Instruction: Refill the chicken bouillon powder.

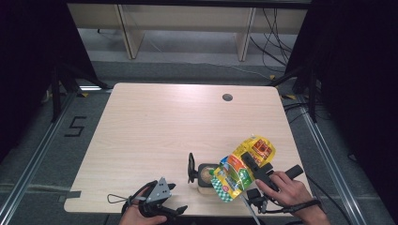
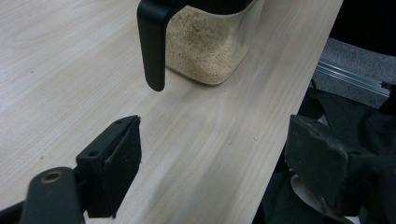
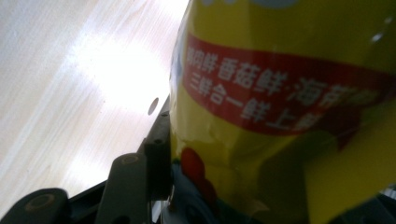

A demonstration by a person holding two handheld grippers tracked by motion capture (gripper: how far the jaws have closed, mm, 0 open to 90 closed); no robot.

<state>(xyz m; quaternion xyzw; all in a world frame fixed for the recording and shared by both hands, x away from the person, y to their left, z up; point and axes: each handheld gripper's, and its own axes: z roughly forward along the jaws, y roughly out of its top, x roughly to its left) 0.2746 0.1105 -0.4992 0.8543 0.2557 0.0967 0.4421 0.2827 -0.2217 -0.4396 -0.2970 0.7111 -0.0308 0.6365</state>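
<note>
A yellow snack-style bag (image 1: 241,168) with a red band hangs tilted over the table's front right, its lower end at the mouth of a clear square container (image 1: 205,175). My right gripper (image 1: 256,168) is shut on the bag; in the right gripper view the bag (image 3: 289,93) covers the right jaw, and the gripper (image 3: 219,154) presses its left jaw against the foil. The container (image 2: 205,46) holds pale granules, and its black lid (image 1: 191,168) stands flipped up. My left gripper (image 1: 177,198) rests at the front edge, open (image 2: 215,158), short of the container's black handle (image 2: 152,46).
The light wooden table (image 1: 155,126) has a round cable hole (image 1: 227,97) at the back right. A "5" (image 1: 75,126) is marked on the floor to the left. Wooden furniture legs (image 1: 126,33) and cables stand behind the table.
</note>
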